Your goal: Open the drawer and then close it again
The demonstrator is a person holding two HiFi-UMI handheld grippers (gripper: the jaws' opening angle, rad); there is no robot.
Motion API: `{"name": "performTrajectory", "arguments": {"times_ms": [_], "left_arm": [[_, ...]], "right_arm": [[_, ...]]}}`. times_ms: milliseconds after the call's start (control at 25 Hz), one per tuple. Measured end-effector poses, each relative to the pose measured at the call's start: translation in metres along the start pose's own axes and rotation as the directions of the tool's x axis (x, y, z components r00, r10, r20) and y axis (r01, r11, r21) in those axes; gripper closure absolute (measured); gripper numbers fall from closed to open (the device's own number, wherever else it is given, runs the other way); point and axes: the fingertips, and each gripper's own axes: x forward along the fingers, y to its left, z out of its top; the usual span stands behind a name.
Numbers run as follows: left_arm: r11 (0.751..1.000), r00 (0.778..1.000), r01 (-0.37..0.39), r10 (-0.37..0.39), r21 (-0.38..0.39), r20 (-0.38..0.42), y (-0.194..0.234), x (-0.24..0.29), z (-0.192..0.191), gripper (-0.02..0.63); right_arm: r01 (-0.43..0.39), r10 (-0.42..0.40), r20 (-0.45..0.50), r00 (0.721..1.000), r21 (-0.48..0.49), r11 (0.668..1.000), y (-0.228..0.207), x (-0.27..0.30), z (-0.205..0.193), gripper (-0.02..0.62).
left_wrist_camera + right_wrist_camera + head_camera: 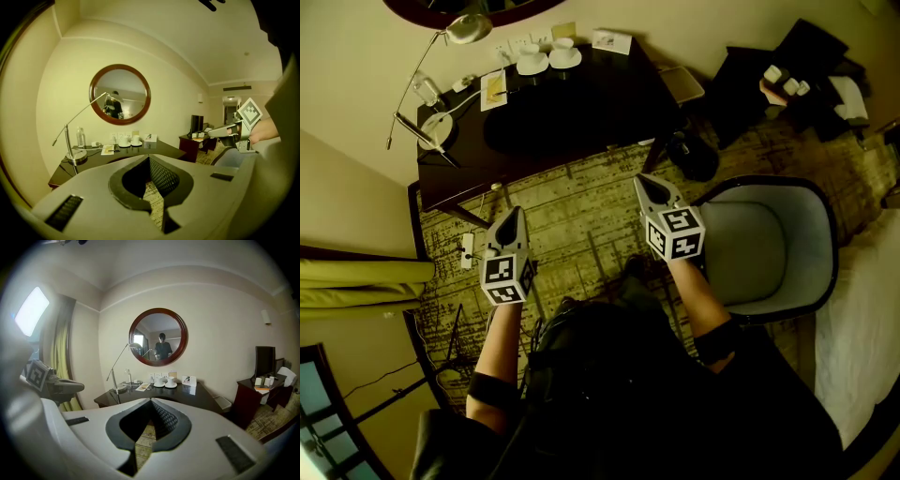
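A dark wooden desk (581, 112) stands against the wall ahead of me, and in the left gripper view the desk (122, 157) lies beyond the jaws. No drawer front shows in any view. My left gripper (514, 214) hovers over the carpet short of the desk's near edge, shut and empty. My right gripper (644, 181) is held level with it, nearer the desk's right corner, also shut with nothing in it. In each gripper view the jaw tips meet: left gripper (150, 157), right gripper (151, 401). Neither touches the desk.
A desk lamp (441, 127), a water bottle (427, 89), two cups on saucers (548, 58) and cards sit on the desk. A round mirror (158, 336) hangs above. A grey armchair (778, 239) stands at my right, a dark side table (797, 80) beyond it, and cables (469, 248) lie at left.
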Motion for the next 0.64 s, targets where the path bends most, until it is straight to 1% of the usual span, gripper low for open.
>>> {"name": "performTrajectory", "arguments": {"times_ms": [120, 320, 480, 640], "left_arm": [[1.0, 1.0, 0.011, -0.011, 0.005, 0.0, 0.0, -0.003, -0.002, 0.603], [1.0, 1.0, 0.019, -0.019, 0.006, 0.005, 0.003, -0.005, -0.003, 0.603], [1.0, 1.0, 0.018, -0.018, 0.003, 0.009, 0.006, -0.004, 0.001, 0.603], [1.0, 1.0, 0.02, -0.02, 0.002, 0.012, 0.008, -0.003, 0.002, 0.603]], "right_arm": [[0.008, -0.008, -0.004, 1.0, 0.015, 1.0, 0.004, -0.002, -0.003, 0.595], [0.009, -0.009, -0.019, 1.0, 0.012, 1.0, 0.011, 0.001, -0.013, 0.595], [-0.005, 0.005, -0.024, 1.0, 0.012, 1.0, 0.019, 0.006, -0.009, 0.595], [-0.006, 0.006, -0.02, 1.0, 0.005, 1.0, 0.018, 0.012, -0.008, 0.595]]}}
